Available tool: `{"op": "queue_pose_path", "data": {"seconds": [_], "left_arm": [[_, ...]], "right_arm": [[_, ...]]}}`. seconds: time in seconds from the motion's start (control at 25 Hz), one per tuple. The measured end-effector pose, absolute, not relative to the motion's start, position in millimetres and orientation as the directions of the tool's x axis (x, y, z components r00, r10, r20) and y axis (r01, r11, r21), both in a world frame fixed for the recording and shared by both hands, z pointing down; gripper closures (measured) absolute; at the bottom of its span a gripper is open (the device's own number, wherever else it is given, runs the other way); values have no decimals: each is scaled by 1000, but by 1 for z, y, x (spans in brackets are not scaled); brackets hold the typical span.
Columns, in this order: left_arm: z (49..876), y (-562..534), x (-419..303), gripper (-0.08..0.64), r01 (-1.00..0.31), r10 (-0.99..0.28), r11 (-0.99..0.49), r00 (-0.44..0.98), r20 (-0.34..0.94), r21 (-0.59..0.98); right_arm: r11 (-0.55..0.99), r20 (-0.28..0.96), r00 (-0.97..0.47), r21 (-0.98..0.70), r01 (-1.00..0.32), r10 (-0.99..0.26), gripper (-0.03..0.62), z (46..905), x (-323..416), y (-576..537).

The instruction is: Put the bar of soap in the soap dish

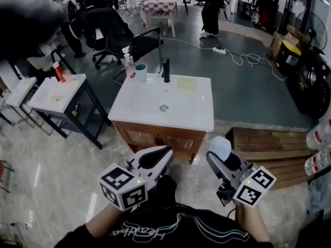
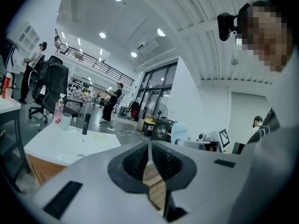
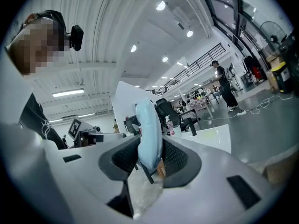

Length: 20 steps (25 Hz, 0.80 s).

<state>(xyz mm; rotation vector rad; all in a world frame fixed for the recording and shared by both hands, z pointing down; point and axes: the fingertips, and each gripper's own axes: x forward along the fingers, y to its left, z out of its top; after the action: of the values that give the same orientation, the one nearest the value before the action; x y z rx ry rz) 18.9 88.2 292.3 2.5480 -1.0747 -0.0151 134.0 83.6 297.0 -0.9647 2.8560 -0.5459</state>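
The pale blue bar of soap (image 3: pixel 148 129) stood on edge between the jaws of the right hand-held gripper (image 3: pixel 150 150), which pinched it from both sides. Its upper end rose past the jaw tips. To the left of it, the left hand-held gripper (image 2: pixel 149 149) had its jaws pressed together, with nothing between them. Ahead of both was the white surface (image 1: pixel 139 110) with a basin. At its far edge stood a black faucet (image 1: pixel 165 70), a cup (image 1: pixel 140 72) and a pump bottle (image 1: pixel 129 63).
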Motion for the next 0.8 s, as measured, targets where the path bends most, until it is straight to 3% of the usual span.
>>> {"op": "queue_pose_path", "data": {"seconds": [0.8], "left_arm": [[328,-138,0,518,-608,-603,-674,781,163,420]], "right_arm": [[631,126,-734,-429,-646,-667,443,335,108,-133]]}}
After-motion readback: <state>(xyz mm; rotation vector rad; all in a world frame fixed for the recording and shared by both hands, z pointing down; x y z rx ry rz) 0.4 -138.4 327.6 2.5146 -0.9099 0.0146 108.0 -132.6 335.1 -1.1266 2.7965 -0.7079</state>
